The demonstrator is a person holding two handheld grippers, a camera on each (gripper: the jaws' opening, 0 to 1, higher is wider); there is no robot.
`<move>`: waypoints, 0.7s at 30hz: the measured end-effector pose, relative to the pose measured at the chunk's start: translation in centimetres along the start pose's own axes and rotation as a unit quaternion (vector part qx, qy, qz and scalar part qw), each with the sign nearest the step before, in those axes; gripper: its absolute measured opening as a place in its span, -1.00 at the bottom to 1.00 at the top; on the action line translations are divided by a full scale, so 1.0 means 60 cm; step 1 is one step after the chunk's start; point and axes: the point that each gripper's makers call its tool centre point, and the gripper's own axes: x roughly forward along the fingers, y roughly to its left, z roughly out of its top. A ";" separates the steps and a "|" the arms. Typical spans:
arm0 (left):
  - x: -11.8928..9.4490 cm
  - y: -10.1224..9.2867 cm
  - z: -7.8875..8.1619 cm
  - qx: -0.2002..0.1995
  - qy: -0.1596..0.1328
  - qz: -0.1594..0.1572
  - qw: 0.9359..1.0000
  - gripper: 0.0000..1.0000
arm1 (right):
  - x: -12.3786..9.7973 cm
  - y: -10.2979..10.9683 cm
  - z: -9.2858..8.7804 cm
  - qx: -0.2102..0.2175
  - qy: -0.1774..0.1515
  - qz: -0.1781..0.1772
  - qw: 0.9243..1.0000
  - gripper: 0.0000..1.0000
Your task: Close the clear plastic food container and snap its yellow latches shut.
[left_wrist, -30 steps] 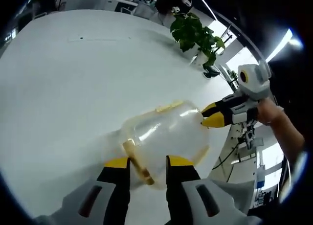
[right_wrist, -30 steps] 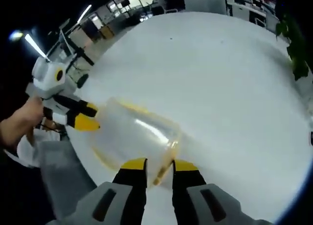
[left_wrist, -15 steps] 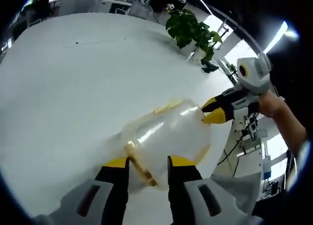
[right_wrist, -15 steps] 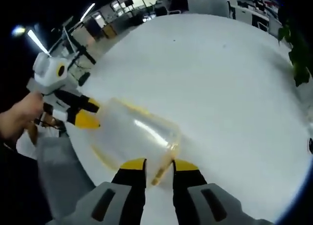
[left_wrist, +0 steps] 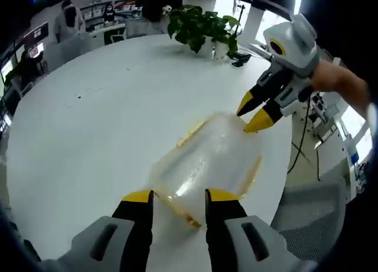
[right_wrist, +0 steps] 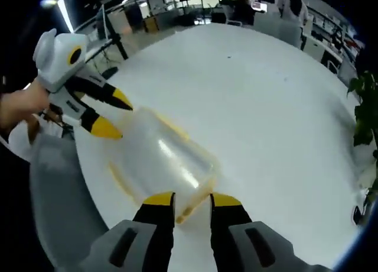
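Your clear container [left_wrist: 207,162] lies near the tabletop [left_wrist: 94,118] edge, with a yellow latch [left_wrist: 190,133] on its long side. Your left gripper [left_wrist: 176,196] stands spread around one short end, your right gripper [right_wrist: 190,197] spread around the opposite end (contact is hard to judge). A potted plant [left_wrist: 201,26] stands at the far edge.

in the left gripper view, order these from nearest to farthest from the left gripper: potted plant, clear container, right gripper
1. clear container, just ahead of the left gripper, its near yellow latch between the jaws.
2. right gripper, at the container's far end, upper right.
3. potted plant, at the table's far edge.
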 end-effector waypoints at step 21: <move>-0.004 -0.048 0.062 0.044 -0.059 -0.080 0.994 -0.29 | -0.012 0.014 0.050 -0.072 -0.038 0.020 0.997 -0.67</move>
